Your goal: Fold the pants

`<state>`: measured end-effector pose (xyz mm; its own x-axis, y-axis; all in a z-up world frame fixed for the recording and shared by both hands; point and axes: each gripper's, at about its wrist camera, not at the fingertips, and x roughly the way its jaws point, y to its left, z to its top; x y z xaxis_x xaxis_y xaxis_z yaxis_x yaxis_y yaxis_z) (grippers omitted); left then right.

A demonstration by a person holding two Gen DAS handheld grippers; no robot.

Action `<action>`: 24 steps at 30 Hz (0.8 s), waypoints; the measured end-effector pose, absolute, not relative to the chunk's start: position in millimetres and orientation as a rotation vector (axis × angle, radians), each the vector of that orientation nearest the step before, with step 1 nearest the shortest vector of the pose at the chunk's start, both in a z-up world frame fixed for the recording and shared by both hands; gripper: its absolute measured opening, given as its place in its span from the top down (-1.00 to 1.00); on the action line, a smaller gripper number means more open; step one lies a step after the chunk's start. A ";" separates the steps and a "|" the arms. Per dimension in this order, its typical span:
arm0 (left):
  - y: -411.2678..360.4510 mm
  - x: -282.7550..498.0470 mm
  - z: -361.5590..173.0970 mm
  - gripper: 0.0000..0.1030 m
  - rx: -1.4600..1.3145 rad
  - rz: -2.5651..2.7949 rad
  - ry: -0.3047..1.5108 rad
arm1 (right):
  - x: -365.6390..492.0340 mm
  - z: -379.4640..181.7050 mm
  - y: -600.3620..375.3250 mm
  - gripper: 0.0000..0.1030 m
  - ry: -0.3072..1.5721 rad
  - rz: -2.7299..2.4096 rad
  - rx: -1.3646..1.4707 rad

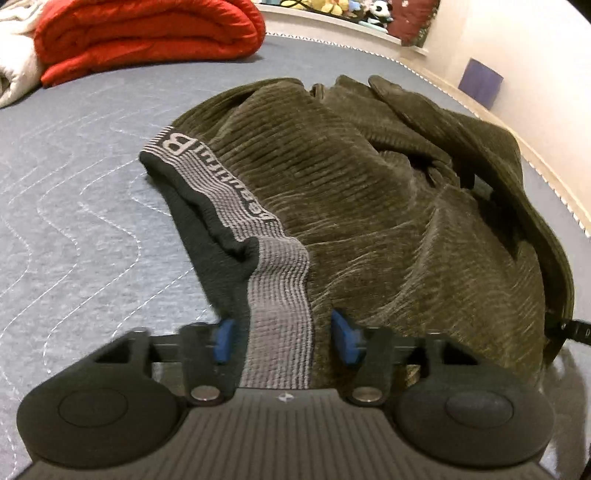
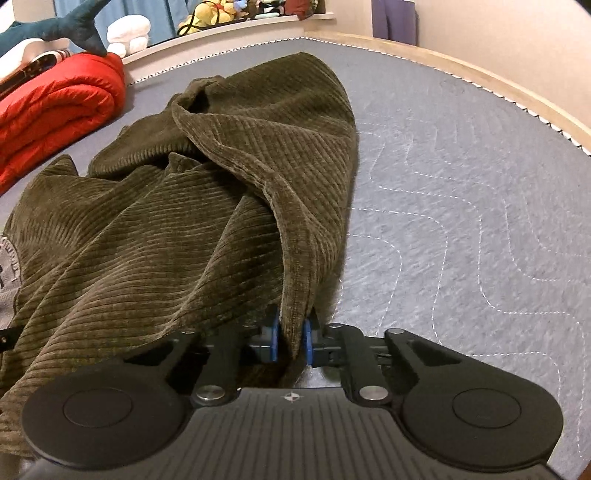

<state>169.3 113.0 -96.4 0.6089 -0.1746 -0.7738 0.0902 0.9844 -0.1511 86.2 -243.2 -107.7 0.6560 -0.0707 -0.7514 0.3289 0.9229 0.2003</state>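
Observation:
Dark olive corduroy pants (image 1: pixel 369 192) lie bunched on a grey quilted mat (image 1: pixel 74 192). Their grey and black elastic waistband (image 1: pixel 280 314) runs between the blue pads of my left gripper (image 1: pixel 282 338), whose jaws stand apart around it without pinching. In the right wrist view the pants (image 2: pixel 166 229) spread to the left, and my right gripper (image 2: pixel 291 341) is shut on a fold of the corduroy fabric at its edge. The rest of the waistband shows at the far left edge of the right view (image 2: pixel 9 266).
A rolled red quilt (image 1: pixel 147 33) lies at the mat's far left, also in the right wrist view (image 2: pixel 55 110). Plush toys (image 2: pixel 210 14) sit on a ledge behind. The mat's stitched border and a pale wall run along the right (image 1: pixel 480 110). Bare mat (image 2: pixel 461 221) lies right of the pants.

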 end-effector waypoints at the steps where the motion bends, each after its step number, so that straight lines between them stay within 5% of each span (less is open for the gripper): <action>1: 118.2 168.5 -93.2 0.17 -0.132 -0.157 0.904 | 84.6 -106.8 -243.7 0.77 0.823 -0.230 0.331; 3: 125.3 165.4 -85.8 0.44 -0.181 -0.163 0.892 | 78.4 -102.7 -244.1 0.78 0.809 -0.227 0.311; 5: 128.0 158.9 -75.8 0.49 -0.193 -0.180 0.867 | 71.0 -96.8 -242.4 0.78 0.786 -0.217 0.282; 24: 245.0 40.5 -6.2 0.59 -0.294 -0.079 0.850 | -31.9 -52.6 -145.0 0.81 0.645 0.515 -0.108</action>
